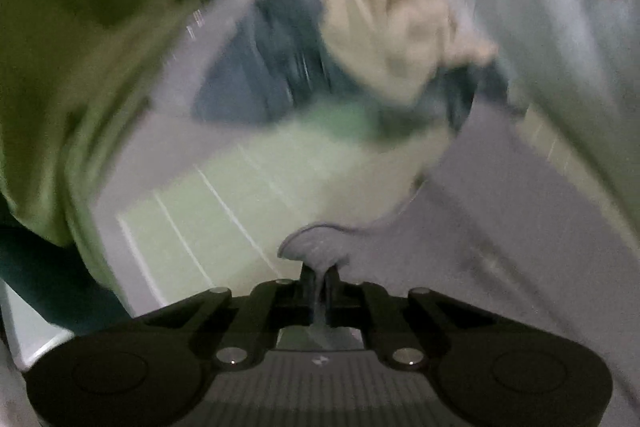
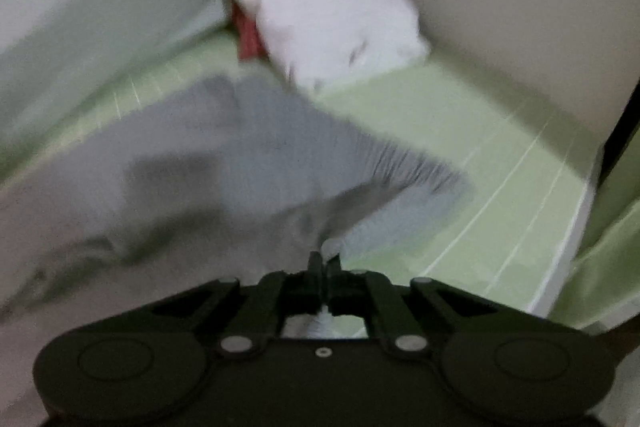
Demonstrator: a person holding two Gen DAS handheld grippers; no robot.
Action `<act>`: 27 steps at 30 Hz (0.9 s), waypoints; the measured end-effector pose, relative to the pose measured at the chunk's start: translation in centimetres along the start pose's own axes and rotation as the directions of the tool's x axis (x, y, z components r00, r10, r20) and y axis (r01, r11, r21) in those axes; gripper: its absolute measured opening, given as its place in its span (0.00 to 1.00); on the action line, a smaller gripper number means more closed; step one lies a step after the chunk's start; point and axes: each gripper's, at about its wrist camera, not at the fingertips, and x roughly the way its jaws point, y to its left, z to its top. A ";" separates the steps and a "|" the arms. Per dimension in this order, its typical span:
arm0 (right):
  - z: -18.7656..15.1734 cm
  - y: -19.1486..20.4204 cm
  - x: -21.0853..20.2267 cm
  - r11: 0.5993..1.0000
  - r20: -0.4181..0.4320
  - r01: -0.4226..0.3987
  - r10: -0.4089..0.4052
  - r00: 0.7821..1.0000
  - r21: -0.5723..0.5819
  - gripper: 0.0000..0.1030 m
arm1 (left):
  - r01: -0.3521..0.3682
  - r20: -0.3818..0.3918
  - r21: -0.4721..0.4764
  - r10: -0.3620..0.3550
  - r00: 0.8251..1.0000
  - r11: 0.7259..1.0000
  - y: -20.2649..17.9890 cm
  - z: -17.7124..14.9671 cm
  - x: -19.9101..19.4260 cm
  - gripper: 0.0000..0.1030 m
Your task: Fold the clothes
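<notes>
A grey garment (image 1: 500, 195) is stretched over a light green striped bed sheet (image 1: 224, 211). My left gripper (image 1: 319, 271) is shut on a rounded edge of this grey garment. In the right wrist view the same grey garment (image 2: 224, 163) spreads left and ahead, with a ribbed hem (image 2: 420, 167) on the right. My right gripper (image 2: 325, 263) is shut on its edge. Both views are blurred by motion.
A pile of dark blue and beige clothes (image 1: 360, 47) lies ahead of the left gripper. An olive green cloth (image 1: 80, 27) hangs at the left. A white folded stack (image 2: 332, 15) over a red item (image 2: 249, 35) sits in the far corner by the wall (image 2: 500, 7).
</notes>
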 end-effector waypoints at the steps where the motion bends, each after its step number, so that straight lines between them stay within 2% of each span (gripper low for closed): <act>1: 0.6 -0.8 -1.8 0.999 0.029 -0.030 0.029 0.999 0.043 0.02 | 0.007 0.032 -0.007 -0.007 0.999 1.000 0.5 0.5 -1.5 0.05; 4: 1.1 -3.0 -5.6 0.980 0.089 -0.119 0.106 0.990 0.160 0.02 | -0.060 0.125 -0.018 0.062 0.990 0.998 1.5 0.7 -4.7 0.05; 7: 0.5 -4.1 -4.5 0.974 0.062 -0.089 0.078 0.995 0.210 0.02 | -0.108 0.127 -0.094 0.119 0.985 0.990 2.7 0.5 -4.7 0.05; 10: 0.9 -5.2 -4.2 0.920 0.075 -0.170 0.153 0.985 0.352 0.02 | -0.103 0.154 -0.105 0.119 0.981 0.989 2.3 1.0 -5.4 0.05; 16: 3.4 -2.0 -3.2 0.940 0.108 -0.209 0.186 0.977 0.271 0.02 | -0.107 0.200 -0.081 0.121 0.972 0.991 -0.7 2.2 -5.2 0.05; 19: 4.8 -0.6 -1.8 0.943 0.119 -0.220 0.195 0.974 0.250 0.02 | -0.086 0.204 -0.091 0.103 0.974 0.992 -2.5 3.4 -4.0 0.05; 27: 9.9 3.2 4.2 0.941 0.114 -0.221 0.197 0.974 0.255 0.02 | -0.043 0.217 -0.007 0.043 0.975 0.999 -11.0 7.9 0.6 0.05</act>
